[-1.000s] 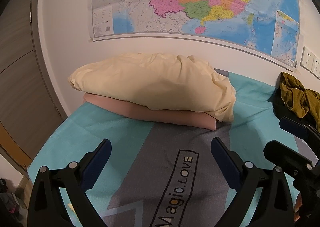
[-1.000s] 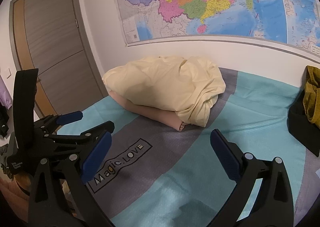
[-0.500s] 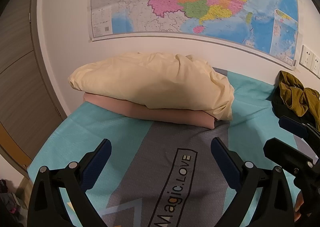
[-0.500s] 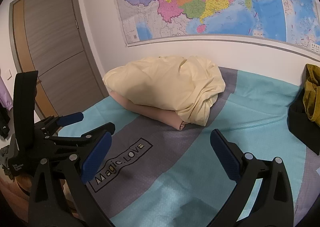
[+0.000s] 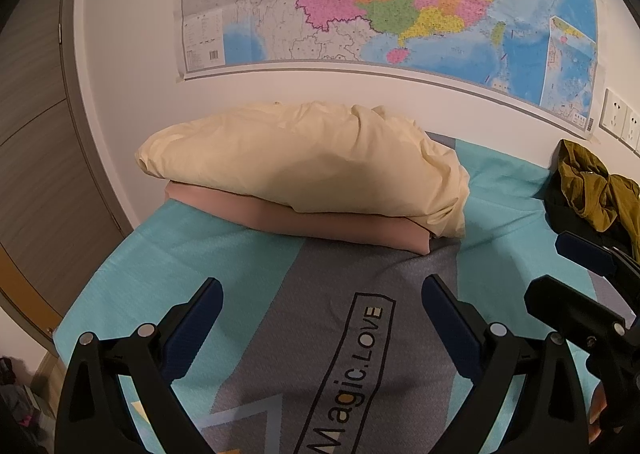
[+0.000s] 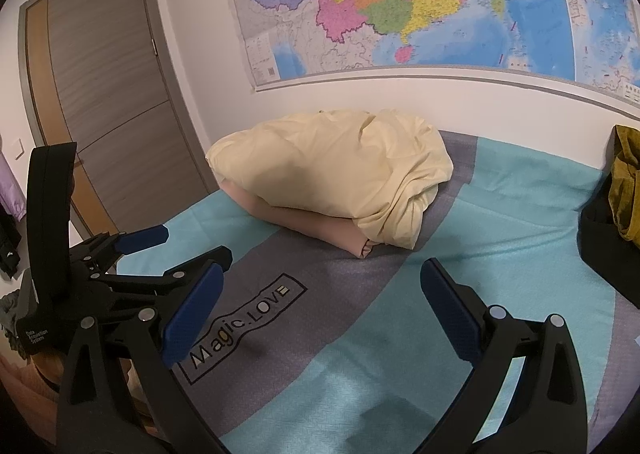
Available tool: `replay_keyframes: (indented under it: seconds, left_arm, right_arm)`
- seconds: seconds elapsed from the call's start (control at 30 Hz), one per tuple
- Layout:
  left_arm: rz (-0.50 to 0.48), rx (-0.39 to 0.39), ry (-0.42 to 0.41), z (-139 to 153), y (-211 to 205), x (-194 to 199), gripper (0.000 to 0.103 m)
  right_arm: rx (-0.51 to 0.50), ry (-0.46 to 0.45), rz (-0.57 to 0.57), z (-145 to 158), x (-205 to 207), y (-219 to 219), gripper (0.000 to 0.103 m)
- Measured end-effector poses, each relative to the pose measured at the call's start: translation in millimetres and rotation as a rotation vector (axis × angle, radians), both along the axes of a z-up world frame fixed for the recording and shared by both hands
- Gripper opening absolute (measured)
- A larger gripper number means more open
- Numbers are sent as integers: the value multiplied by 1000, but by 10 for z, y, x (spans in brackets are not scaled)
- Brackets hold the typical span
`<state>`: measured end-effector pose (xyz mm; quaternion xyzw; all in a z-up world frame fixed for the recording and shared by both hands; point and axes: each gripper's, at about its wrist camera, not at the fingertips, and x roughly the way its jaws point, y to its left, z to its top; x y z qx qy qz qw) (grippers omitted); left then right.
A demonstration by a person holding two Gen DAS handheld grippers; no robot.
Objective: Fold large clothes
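Above bedsheet (image 5: 248, 278): both grippers' fingers apart, empty; door (image 6: 104, 102) only in right view.

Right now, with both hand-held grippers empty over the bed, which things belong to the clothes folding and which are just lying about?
For the job:
- olive-green garment, crumpled at the bed's far right
- black garment beneath it
- left hand-held gripper, open
- right hand-held gripper, open

Just lying about:
- cream pillow
- folded pink bedding under it
- wall map
- door

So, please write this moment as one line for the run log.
left tool: open, empty | right tool: open, empty | olive garment: crumpled, untouched, far right | cream bedding: on pink bedding | fold: not begun
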<state>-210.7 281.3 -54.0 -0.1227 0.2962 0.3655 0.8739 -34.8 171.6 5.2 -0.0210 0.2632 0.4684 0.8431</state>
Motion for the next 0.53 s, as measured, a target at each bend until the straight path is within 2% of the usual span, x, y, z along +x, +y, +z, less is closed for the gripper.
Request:
replay_keyframes:
  seconds: [0.33,0.53]
  left_arm:
    - [-2,-5,-6,-25,-11,14,96]
    - [-71,-80,-31,-71,0,96,96]
  right_arm:
    - [6,10,-1,-14,-5,-5,97]
    - [13,14,-47,-23,22,-123,97]
